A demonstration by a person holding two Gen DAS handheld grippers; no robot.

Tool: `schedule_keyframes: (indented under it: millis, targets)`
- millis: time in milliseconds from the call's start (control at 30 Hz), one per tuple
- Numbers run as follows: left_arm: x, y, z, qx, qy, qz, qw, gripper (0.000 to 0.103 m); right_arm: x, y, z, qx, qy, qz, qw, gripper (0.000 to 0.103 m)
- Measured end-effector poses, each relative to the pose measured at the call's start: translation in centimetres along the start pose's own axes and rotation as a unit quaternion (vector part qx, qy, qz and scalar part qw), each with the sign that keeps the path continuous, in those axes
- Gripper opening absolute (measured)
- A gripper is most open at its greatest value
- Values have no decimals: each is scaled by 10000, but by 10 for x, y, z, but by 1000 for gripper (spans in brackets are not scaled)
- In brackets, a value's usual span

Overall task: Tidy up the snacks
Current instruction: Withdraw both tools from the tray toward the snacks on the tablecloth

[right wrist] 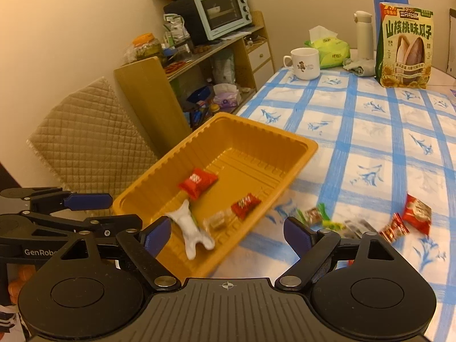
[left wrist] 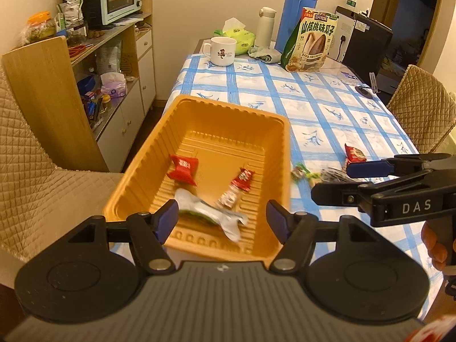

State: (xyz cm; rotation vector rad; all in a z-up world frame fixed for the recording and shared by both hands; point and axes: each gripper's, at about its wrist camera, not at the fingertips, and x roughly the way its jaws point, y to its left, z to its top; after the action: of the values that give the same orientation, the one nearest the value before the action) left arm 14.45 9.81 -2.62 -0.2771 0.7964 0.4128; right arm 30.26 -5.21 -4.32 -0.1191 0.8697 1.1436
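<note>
1. Snacks: small wrapped pieces, split between the orange tray [left wrist: 182, 131] and the table [left wrist: 327, 108]. Three inside the tray: red packet [left wrist: 183, 169], red-and-clear candy [left wrist: 238, 186], white wrapper [left wrist: 211, 216]. Several more loose on the checked cloth just beside the tray's right rim: green-ended candy [right wrist: 315, 215], dark wrapper [right wrist: 357, 226], red twist candy [right wrist: 394, 228], larger red packet [right wrist: 417, 212].
2. Handling, judged: very light, crinkly film, soft and slippery; nothing fragile beyond contents that could crush under a hard pinch. Flat lie on the cloth leaves little to bite; best taken across the narrow body or by a twisted end, with care not to snag the cloth.
3. Tray, judged: thin ribbed plastic, light, sitting at the table edge and possibly overhanging; liable to skid or tip if knocked.
4. Left tongs [left wrist: 221, 221]: open, nothing between the pads, held over the near end of the tray above the white wrapper, angled down.
5. Right tongs [right wrist: 228, 233]: open wide, empty, angled down over the tray's near right corner, loose pieces lying just to the right.
6. Dark wrapper blurred; contents not identifiable.
7. Orange-gloved fingers [left wrist: 436, 245] seen on the right handle.
</note>
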Motion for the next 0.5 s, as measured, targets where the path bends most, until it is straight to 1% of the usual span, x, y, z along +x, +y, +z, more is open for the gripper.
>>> schedule_keyframes:
  millis: [267,500]
  targets:
    - [-23,-35,-24,-188,-14,200,9996,67,-34,-13,-26,-143,96,159,9997,87]
    - [-28,-73,-42,-312,6,197,9993,67,-59,-36,-46,-233,202,156,9994,87]
